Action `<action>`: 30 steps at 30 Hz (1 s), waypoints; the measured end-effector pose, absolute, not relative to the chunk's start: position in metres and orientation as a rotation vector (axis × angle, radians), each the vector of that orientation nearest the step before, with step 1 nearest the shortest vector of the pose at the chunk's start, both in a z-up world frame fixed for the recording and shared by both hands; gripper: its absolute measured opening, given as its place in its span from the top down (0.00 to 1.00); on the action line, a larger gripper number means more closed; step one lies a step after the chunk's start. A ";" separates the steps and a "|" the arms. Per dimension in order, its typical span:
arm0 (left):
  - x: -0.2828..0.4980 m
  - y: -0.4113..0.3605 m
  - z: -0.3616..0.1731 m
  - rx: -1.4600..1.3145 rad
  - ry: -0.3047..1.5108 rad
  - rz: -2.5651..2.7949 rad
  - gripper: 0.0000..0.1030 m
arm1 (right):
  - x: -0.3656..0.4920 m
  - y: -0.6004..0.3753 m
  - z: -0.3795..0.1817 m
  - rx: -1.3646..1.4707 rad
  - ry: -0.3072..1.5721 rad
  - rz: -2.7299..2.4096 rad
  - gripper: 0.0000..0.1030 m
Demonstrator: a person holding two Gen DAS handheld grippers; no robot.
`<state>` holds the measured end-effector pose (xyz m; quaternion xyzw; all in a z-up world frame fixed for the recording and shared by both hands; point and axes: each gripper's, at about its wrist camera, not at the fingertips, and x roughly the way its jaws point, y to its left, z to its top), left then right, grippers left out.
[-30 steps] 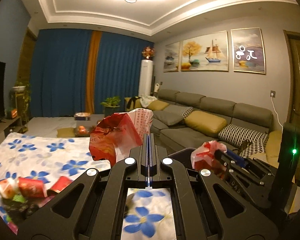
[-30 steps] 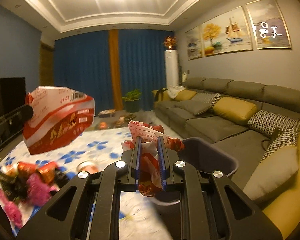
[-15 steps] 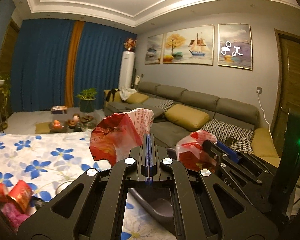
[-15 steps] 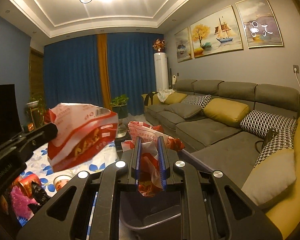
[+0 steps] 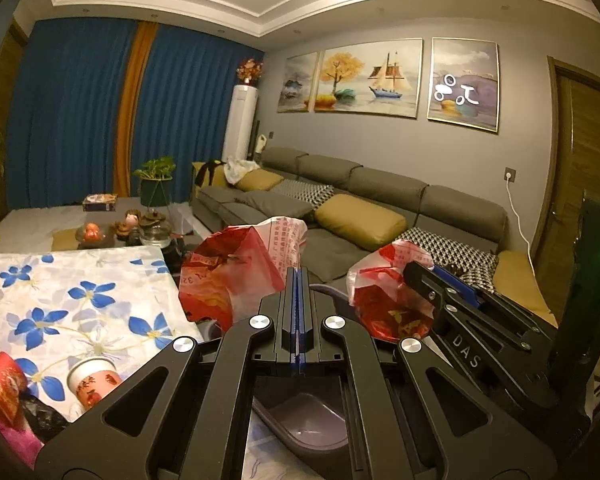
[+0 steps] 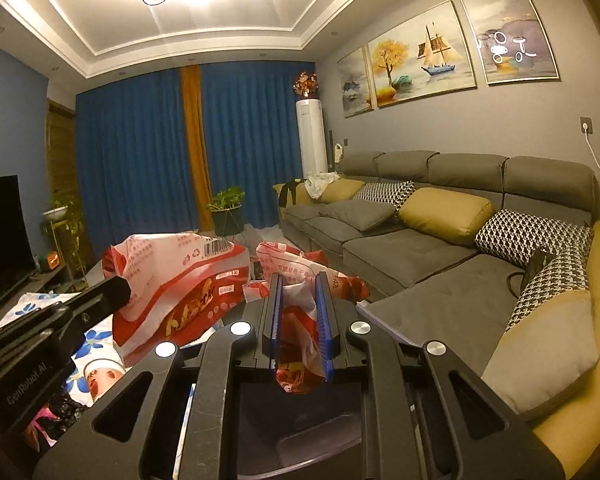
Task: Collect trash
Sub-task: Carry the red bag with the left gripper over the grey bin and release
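Wrapper (image 6: 300,320) sits pinched between the right gripper's (image 6: 299,280) fingers (image 6: 275,312).

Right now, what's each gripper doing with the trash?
Left gripper shut on red wrapper. Right gripper shut on crumpled wrapper. Both above grey bin. Nothing blocking.

The left tongs (image 5: 298,280) are matte black, their two fingers lined with blue pads, carried on flat black linkage arms with long cut-out slots and round silver screws at the pivots. The right tongs (image 6: 300,292) are built alike, with ribbed blue pads (image 6: 323,316) and the same silver screw heads. Seen from the left wrist, the right unit's side bears white letters "DAS" and a small green light. Seen from the right wrist, the left unit's side reads "GenRobot.AI".
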<state>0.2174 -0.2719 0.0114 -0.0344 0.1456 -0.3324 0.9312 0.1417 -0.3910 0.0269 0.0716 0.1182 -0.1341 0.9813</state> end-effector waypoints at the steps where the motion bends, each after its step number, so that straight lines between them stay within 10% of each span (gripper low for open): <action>1: 0.219 -0.273 0.010 -0.067 0.300 -0.682 1.00 | 0.143 -0.391 0.028 0.144 0.239 -0.270 0.83; 23: 0.240 -0.291 -0.010 -0.064 0.382 -0.742 0.98 | 0.159 -0.400 0.028 0.177 0.257 -0.257 0.76; 26: 0.244 -0.287 -0.012 -0.069 0.396 -0.717 0.71 | 0.158 -0.402 0.029 0.184 0.251 -0.261 0.56; 30: 0.245 -0.269 -0.009 -0.109 0.374 -0.651 0.38 | 0.148 -0.408 0.034 0.200 0.232 -0.281 0.53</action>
